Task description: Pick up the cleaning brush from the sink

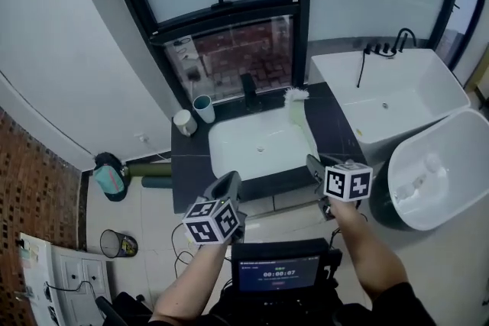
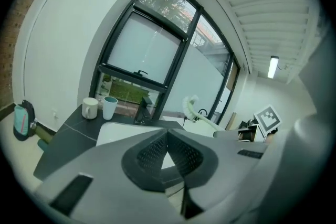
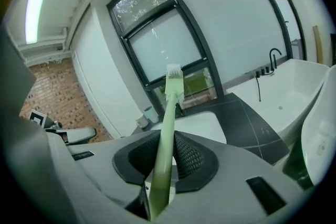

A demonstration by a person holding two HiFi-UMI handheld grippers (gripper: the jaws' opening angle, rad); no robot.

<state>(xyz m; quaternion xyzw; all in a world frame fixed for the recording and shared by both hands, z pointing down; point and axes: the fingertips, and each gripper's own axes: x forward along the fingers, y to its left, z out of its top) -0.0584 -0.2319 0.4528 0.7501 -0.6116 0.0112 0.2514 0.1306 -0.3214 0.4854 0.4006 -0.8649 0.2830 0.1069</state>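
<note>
My right gripper is pinched tight on the cleaning brush handle, bristles pointing away (slim green handle, narrow gap). Brush is clear of the sink, hanging above its right edge. My left gripper is closed on nothing. Pickup looks done, 0 steps left I'd say.

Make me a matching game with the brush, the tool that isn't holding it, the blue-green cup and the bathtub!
Things:
1. cleaning brush
2. left tool
3. teal cup
4. bathtub

Places or states:
A. shut, with nothing in it
B. standing on the dark counter beside the white mug
C. clamped by its handle in the right tool
D. white, right of the dark counter

Pairs: 1-C, 2-A, 3-B, 4-D
</note>
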